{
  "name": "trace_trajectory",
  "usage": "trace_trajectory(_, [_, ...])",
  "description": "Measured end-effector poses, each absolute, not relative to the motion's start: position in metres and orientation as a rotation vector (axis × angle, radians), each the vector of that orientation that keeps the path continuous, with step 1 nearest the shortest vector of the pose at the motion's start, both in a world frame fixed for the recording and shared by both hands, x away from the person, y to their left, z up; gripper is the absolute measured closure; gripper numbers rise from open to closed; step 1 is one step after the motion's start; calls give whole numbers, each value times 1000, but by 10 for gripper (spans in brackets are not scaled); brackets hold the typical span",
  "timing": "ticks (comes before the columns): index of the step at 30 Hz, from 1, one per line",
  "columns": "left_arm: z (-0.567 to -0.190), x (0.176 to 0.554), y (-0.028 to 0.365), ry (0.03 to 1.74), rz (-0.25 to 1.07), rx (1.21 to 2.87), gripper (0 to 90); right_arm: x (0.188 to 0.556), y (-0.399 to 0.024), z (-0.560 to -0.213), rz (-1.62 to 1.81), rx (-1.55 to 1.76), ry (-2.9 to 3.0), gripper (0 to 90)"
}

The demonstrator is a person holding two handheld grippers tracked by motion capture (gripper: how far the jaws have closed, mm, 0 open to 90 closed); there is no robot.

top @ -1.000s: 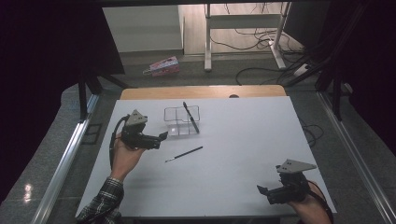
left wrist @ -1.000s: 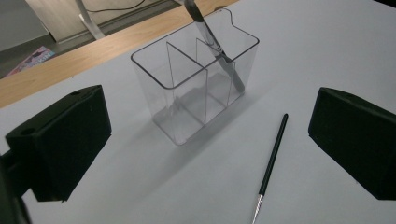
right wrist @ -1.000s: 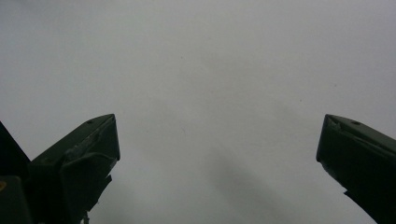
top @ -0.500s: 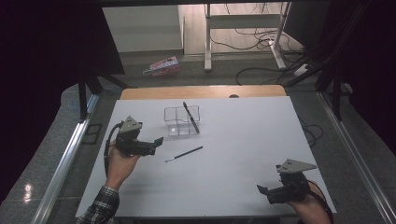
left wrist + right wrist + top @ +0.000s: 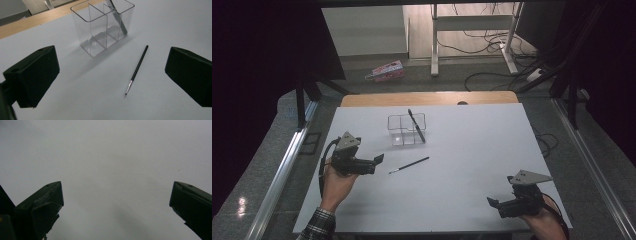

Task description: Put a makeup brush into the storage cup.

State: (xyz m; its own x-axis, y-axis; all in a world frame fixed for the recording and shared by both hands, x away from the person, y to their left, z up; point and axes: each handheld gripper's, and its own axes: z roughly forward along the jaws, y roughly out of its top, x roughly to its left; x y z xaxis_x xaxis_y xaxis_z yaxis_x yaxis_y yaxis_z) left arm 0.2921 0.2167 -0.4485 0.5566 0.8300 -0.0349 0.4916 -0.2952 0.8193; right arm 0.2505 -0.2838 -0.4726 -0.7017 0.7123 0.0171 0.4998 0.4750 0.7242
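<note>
The brush (image 5: 137, 69) lies flat on the table (image 5: 472, 150), just beside the clear organizer (image 5: 103, 25) and apart from it, bristle tip toward you. Your left gripper (image 5: 377, 161) points at it with fingers spread wide and empty; your right gripper (image 5: 493, 203) rests near the table's front edge, well apart, fingers likewise spread and holding nothing. Expect the brush to be very light, thin and stiff, and prone to roll or skid on the smooth surface. Take hold across the black handle near its middle, not at the bristles. The organizer already holds one pen (image 5: 416, 125), leaning in its right compartment.
</note>
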Motion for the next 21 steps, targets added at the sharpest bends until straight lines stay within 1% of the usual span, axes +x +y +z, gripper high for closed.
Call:
trace_trajectory(7, [-454,281,215,1071,519,1995,0,251,-284,-472,1073,1032,2433,0])
trace_trajectory(21, [-465,260,217,1095,515,2013,0,251,-286,-472,1091,1049,2427,0])
